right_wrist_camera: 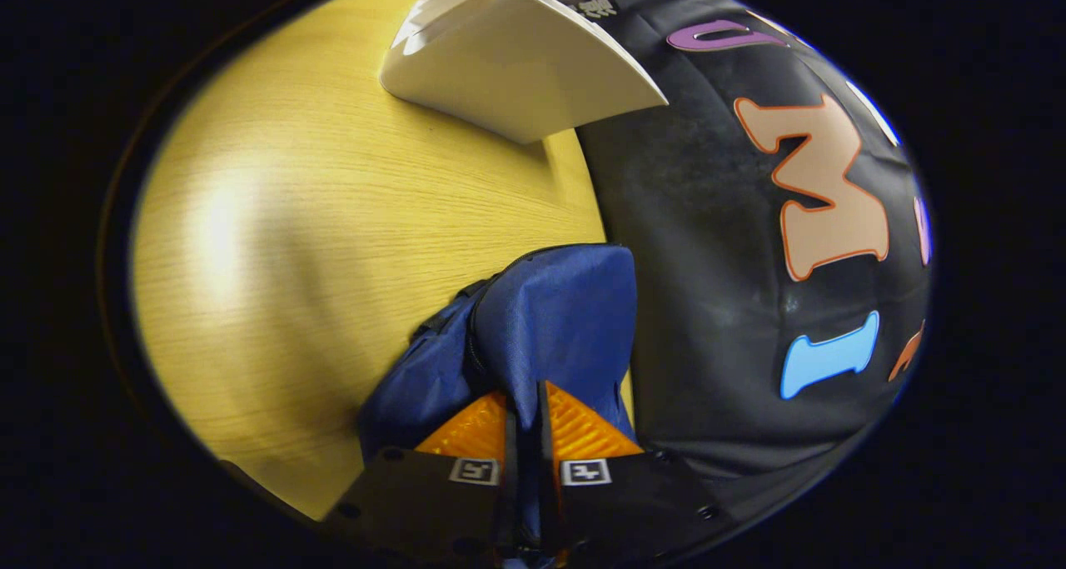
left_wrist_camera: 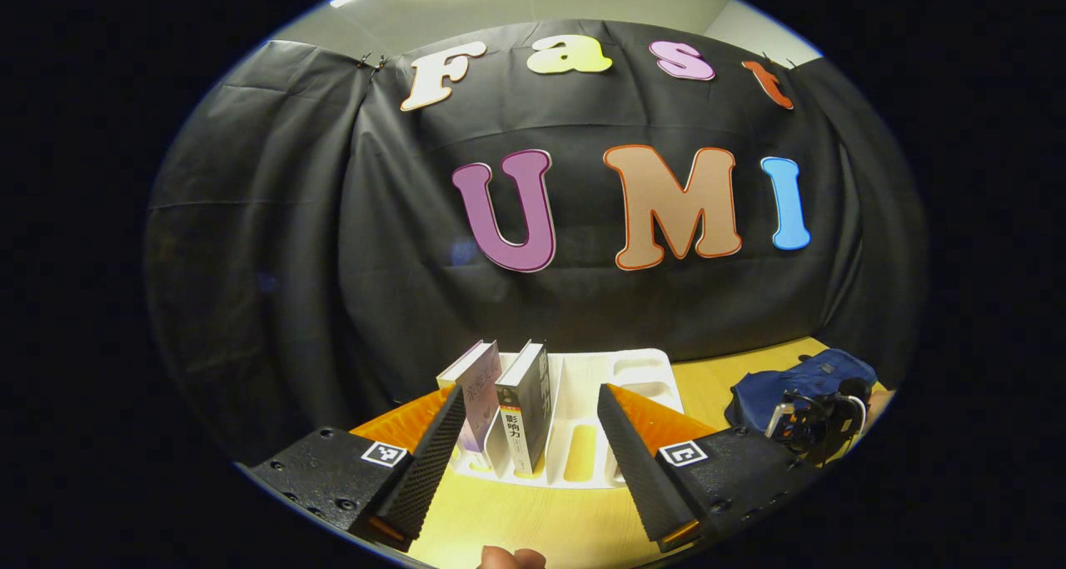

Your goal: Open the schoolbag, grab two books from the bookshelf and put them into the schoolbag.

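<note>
While the right gripper (right_wrist_camera: 523, 402) is pinching the schoolbag (right_wrist_camera: 550, 319) fabric, the wide-open, empty left gripper (left_wrist_camera: 525, 423) is facing two books (left_wrist_camera: 523, 402) at twelve o'clock, risking toppling them.

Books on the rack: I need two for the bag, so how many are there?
2. A pale book stands at the rack's left end, and a dark book stands just right of it. The other slots look empty.

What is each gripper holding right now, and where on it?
The right gripper pinches a fold of the blue schoolbag's fabric. The left gripper is open, holding nothing.
</note>
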Tool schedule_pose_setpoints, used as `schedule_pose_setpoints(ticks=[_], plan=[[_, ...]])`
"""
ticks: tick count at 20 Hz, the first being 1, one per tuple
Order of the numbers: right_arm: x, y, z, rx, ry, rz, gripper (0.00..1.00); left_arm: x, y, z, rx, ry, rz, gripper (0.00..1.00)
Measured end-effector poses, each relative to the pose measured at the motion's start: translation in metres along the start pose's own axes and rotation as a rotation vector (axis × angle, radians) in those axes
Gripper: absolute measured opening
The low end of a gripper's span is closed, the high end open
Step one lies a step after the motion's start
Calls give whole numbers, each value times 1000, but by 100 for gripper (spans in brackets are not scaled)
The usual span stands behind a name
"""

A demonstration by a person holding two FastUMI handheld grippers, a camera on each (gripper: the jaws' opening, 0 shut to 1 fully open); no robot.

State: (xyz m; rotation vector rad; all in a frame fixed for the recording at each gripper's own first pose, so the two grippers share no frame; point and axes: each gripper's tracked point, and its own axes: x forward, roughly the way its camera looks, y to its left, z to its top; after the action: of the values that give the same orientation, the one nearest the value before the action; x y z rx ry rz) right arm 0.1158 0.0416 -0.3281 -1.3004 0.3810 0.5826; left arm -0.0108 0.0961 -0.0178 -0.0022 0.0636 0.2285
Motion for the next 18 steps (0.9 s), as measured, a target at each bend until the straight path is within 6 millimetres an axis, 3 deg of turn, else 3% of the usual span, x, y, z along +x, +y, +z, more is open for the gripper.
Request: schedule_pose_setpoints(ticks=[3, 5, 6, 7, 8, 10, 12, 15, 18], plan=[[3, 5, -4, 70, 41, 64, 5, 0, -1, -3, -1, 8, 0, 93], [3, 4, -5, 180, 58, 106, 6, 0, 2, -2, -3, 4, 7, 93], [4, 4, -5, 254, 71, 129, 0, 0, 3, -2, -6, 3, 9, 94], [3, 3, -3, 329, 80, 148, 0, 0, 3, -4, -9, 6, 11, 94], [3, 1, -5, 386, 80, 156, 7, 1, 5, -4, -11, 10, 14, 94], [4, -4, -4, 445, 74, 160, 1, 2, 8, -6, -17, 19, 20, 94], [1, -8, -2, 479, 59, 160, 4, 3, 9, -6, -22, 22, 23, 94], [-7, -23, 1, 581, 36, 160, 5, 5, 8, -9, -28, 27, 20, 94], [-18, -45, 3, 718, 8, 150, 1, 9, 6, -11, -37, 36, 11, 94]])
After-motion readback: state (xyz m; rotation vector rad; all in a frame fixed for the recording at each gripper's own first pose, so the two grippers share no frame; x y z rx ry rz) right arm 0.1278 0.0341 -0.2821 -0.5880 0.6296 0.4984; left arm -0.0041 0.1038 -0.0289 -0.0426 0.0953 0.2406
